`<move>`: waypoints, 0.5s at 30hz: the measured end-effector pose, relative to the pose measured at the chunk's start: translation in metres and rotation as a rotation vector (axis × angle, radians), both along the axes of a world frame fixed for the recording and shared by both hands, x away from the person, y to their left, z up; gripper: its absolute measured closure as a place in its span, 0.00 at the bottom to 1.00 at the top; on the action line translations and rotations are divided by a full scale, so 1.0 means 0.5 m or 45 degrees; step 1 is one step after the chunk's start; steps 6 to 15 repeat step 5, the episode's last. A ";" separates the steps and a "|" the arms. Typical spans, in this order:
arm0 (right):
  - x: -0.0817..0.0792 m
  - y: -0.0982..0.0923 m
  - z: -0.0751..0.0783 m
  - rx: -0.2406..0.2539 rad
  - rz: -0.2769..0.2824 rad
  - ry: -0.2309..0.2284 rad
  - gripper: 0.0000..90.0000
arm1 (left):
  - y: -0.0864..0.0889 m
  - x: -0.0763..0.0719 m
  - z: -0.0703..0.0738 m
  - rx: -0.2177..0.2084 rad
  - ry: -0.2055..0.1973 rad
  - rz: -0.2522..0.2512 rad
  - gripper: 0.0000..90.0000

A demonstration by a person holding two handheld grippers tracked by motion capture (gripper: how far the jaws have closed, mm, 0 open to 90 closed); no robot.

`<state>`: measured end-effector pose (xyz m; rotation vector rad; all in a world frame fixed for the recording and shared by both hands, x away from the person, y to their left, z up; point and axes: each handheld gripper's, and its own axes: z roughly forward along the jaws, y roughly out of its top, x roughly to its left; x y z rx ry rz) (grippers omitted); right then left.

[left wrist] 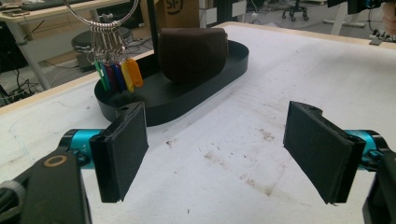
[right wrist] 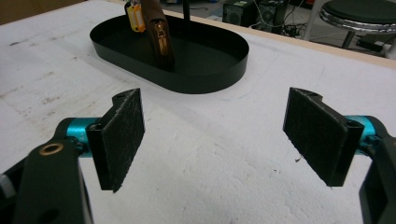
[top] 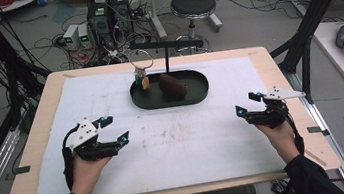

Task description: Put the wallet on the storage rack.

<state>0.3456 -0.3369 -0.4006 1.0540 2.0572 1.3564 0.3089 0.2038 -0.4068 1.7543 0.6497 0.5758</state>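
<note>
- Left gripper (top: 115, 128): held low over the white mat (top: 177, 152) at the near left. Jaws spread wide, nothing between them; in the left gripper view the pads (left wrist: 122, 154) hang just above the stained mat, contact uncertain.
- Right gripper (top: 247, 105): near right, same posture. Jaws wide apart, empty, pads (right wrist: 119, 138) facing each other across bare mat.
- Both grippers sit well apart from each other and from the tray.
- Black oval tray (top: 195, 96): mid-table, beyond both grippers, resting on the mat.
- Brown pouch (top: 172, 86): standing on edge inside the tray, gold zip pull visible in the right gripper view.
- Key ring (top: 140, 59): hangs over the tray's left end, just beside the pouch, with coloured tags (left wrist: 118, 74), green, red, blue, yellow, orange.
- Black stand (top: 165, 45): rises behind the tray.
</note>
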 end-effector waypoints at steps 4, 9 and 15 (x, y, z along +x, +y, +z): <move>0.002 -0.005 -0.001 -0.003 -0.009 0.000 0.24 | 0.001 0.000 0.000 0.004 0.002 -0.001 0.24; 0.003 -0.006 -0.001 -0.003 -0.009 0.001 0.24 | 0.001 0.000 0.000 0.001 0.003 0.002 0.24; 0.003 -0.006 -0.001 -0.003 -0.009 0.001 0.24 | 0.001 0.000 0.000 0.001 0.003 0.002 0.24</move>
